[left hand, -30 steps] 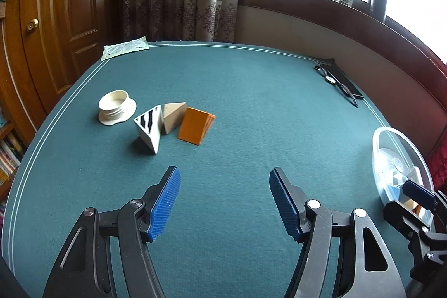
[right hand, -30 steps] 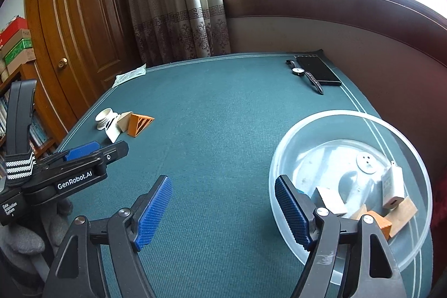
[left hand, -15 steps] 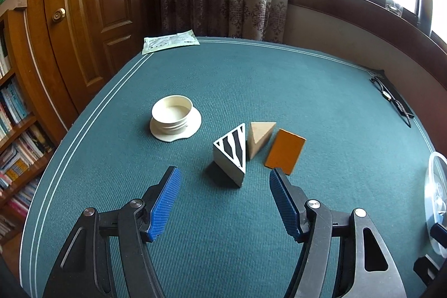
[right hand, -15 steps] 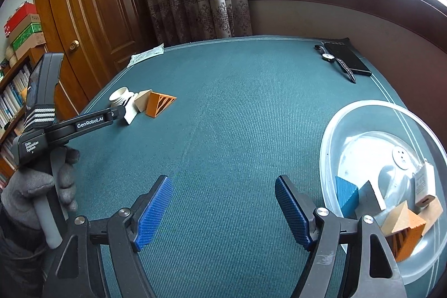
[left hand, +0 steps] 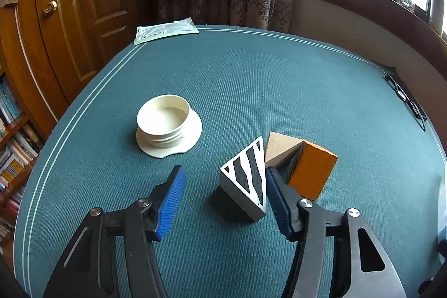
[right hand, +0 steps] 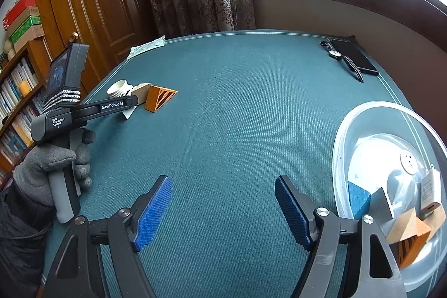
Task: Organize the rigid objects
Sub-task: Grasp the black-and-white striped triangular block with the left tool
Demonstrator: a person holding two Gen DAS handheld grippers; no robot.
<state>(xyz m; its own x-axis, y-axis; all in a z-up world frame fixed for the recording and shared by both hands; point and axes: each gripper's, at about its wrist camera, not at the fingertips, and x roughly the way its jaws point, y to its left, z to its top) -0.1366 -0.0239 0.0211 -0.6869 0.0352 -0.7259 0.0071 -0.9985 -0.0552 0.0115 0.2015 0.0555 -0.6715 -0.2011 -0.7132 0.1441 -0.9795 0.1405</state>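
Your left tongs (left hand: 223, 200) are spread wide around the zebra-striped wedge (left hand: 247, 179) on the green counter (left hand: 251, 80). The right pad (left hand: 275, 203) looks like it's up against the wedge's striped face or right beside it, can't tell which, while the left pad (left hand: 171, 204) stands well apart from it with bare counter between. So nothing is gripped.

Just behind the striped wedge sits a plain tan wedge (left hand: 279, 148), and an orange block (left hand: 313, 172) leans right beside that. The cream flanged cup (left hand: 164, 124) is off to the left, upright, apart from the cluster.

Your right tongs (right hand: 223, 211) are spread too, holding nothing, hovering over bare counter. The clear bowl (right hand: 342, 147) is just to their right, with a blue block (right hand: 357, 197), a grey wedge (right hand: 381, 203), a white charger (right hand: 430, 189) and some orange and tan wooden pieces (right hand: 410, 228) piled at its near side.
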